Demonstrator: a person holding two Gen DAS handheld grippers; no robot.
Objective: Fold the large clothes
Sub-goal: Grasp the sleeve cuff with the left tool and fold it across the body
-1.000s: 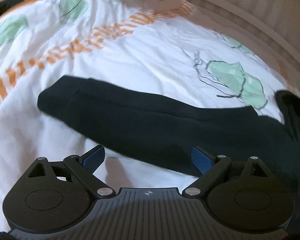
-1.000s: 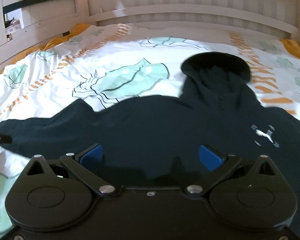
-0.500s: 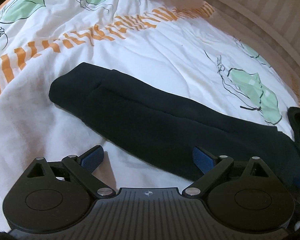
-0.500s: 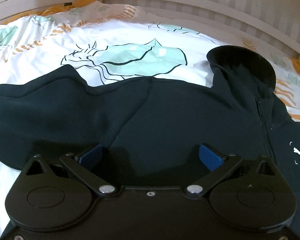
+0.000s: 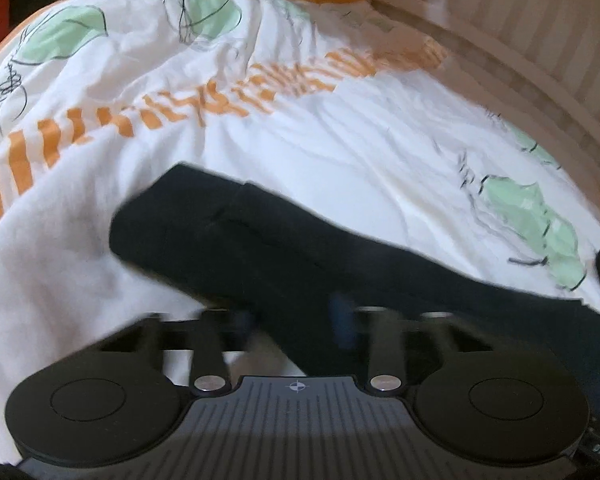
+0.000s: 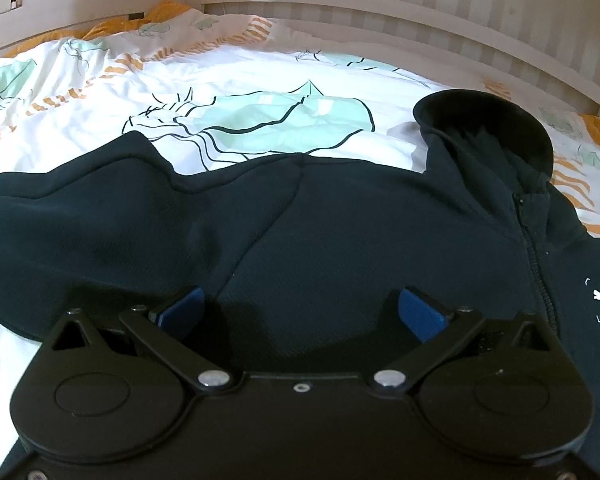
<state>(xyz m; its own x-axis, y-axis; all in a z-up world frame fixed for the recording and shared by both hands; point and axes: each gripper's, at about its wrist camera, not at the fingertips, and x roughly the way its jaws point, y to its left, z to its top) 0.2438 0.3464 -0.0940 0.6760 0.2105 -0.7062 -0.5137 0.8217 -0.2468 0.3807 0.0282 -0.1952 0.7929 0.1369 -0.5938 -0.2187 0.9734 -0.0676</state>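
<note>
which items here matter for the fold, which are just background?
Job items:
- black hoodie, spread flat
- its sleeve
- its hood
- left gripper, blurred, at the sleeve
- right gripper, open over the body

Background:
- patterned duvet
- slatted bed frame
</note>
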